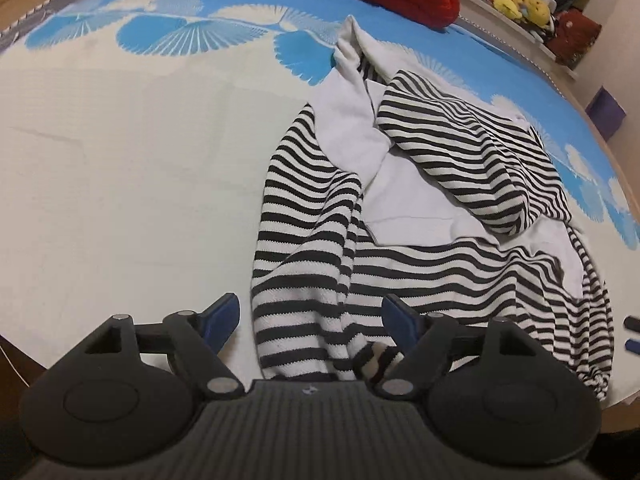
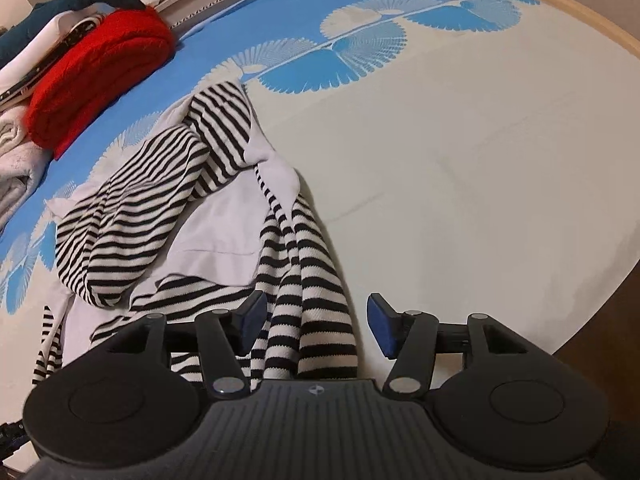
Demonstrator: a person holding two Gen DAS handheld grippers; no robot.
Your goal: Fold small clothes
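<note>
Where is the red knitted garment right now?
The red knitted garment lies folded at the bed's far edge on the blue part of the sheet, beyond the striped top; upper left in the right wrist view.

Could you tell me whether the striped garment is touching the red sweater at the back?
Apart. The right wrist view shows bare blue bedsheet between the striped garment and the red sweater.

Left claw (image 1: 311, 316): jaws spread wide, blue-padded fingertips (image 1: 224, 314) well apart, nothing pinched between them, black linkage arms splayed to either side of the ribbed grey body, pointing forward and tilted downward. Right claw (image 2: 316, 318): likewise wide apart, blue pads (image 2: 380, 326) facing each other across a broad gap, not clamped on anything, angled forward and down, held low.
</note>
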